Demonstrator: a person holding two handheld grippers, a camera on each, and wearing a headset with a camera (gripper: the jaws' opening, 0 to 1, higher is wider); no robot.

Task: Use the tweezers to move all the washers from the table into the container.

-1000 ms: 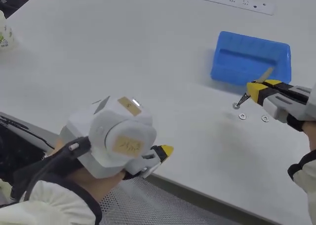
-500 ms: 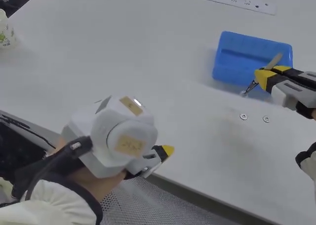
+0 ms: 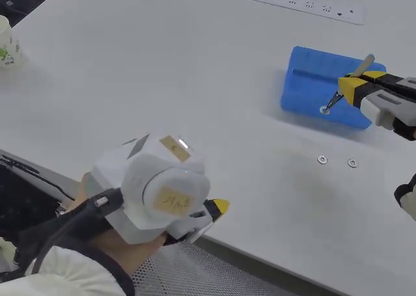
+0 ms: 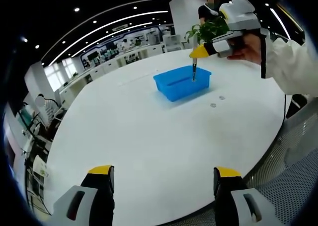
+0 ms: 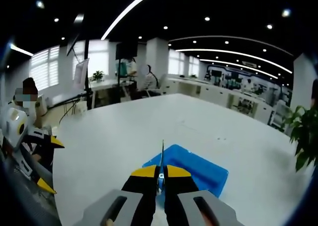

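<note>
My right gripper (image 3: 348, 90) is shut on a pair of thin metal tweezers (image 3: 333, 102). Their tip pinches a small washer (image 3: 324, 110) over the near side of the blue container (image 3: 312, 75). Two more washers (image 3: 322, 159) (image 3: 351, 162) lie on the white table in front of the container. In the right gripper view the tweezers (image 5: 162, 154) point over the container (image 5: 198, 169). My left gripper (image 4: 164, 174) is open and holds nothing, low over the table's near edge (image 3: 218, 208). From it I see the right gripper (image 4: 208, 49), the container (image 4: 181, 84) and the loose washers (image 4: 212, 105).
A white power strip (image 3: 302, 3) lies at the far side of the table (image 3: 162, 81). A cup (image 3: 5, 45) stands at the far left edge. Perforated metal (image 3: 195, 270) shows below the near edge. Wide bare tabletop stretches between the two grippers.
My right gripper has lifted the tweezers, with a washer in their tip, off the table and carried them away from me to the container. The left gripper has stayed in place.
</note>
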